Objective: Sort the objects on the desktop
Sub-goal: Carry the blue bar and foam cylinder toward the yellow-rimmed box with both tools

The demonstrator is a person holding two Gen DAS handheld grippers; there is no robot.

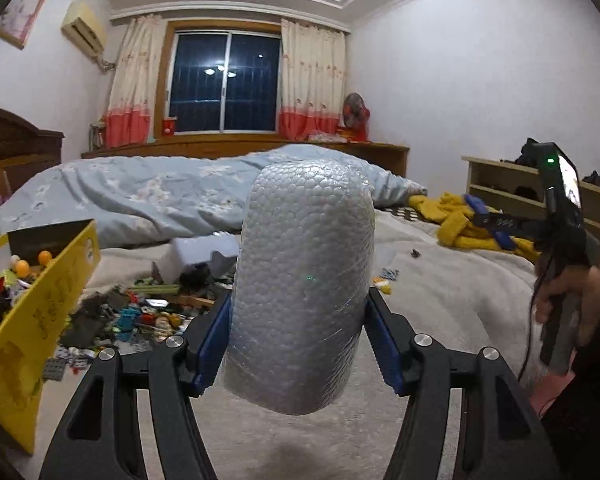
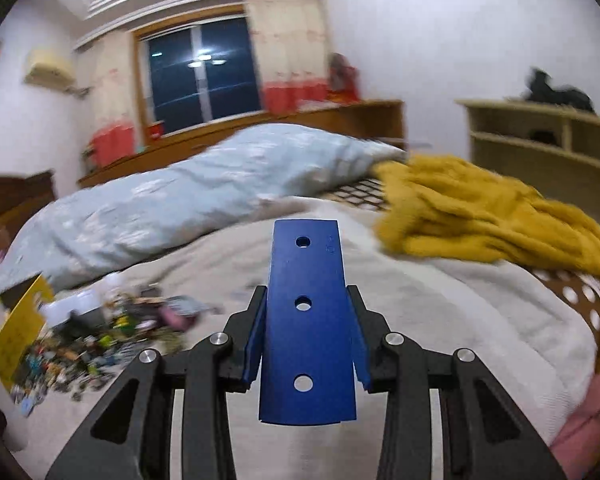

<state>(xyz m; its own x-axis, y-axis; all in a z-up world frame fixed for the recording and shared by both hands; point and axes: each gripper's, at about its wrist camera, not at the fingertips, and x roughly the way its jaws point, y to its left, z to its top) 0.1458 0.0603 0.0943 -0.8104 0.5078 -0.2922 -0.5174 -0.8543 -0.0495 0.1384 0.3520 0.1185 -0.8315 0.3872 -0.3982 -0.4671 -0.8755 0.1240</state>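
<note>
The left gripper (image 1: 298, 336) clamps a bubble-wrapped bundle (image 1: 300, 280) between its blue pads, one pad pressed against each side, and the bundle stands upright above the pale blanket (image 1: 440, 292) that covers the bed. The right gripper (image 2: 307, 344) is closed on a flat blue plate (image 2: 306, 320) with three round holes along its length; the plate lies along the fingers and sticks out past their tips. In the left wrist view the right gripper (image 1: 488, 220) appears at the right edge, carried by a hand (image 1: 564, 296). To the left on the blanket lies a heap of mixed toy bricks (image 1: 140, 312), just beside an open yellow cardboard box (image 1: 40, 312) that holds more bricks and orange balls. Further back lie a light blue quilt (image 1: 140, 192) and a mustard-yellow knitted garment (image 2: 480, 216).
</note>
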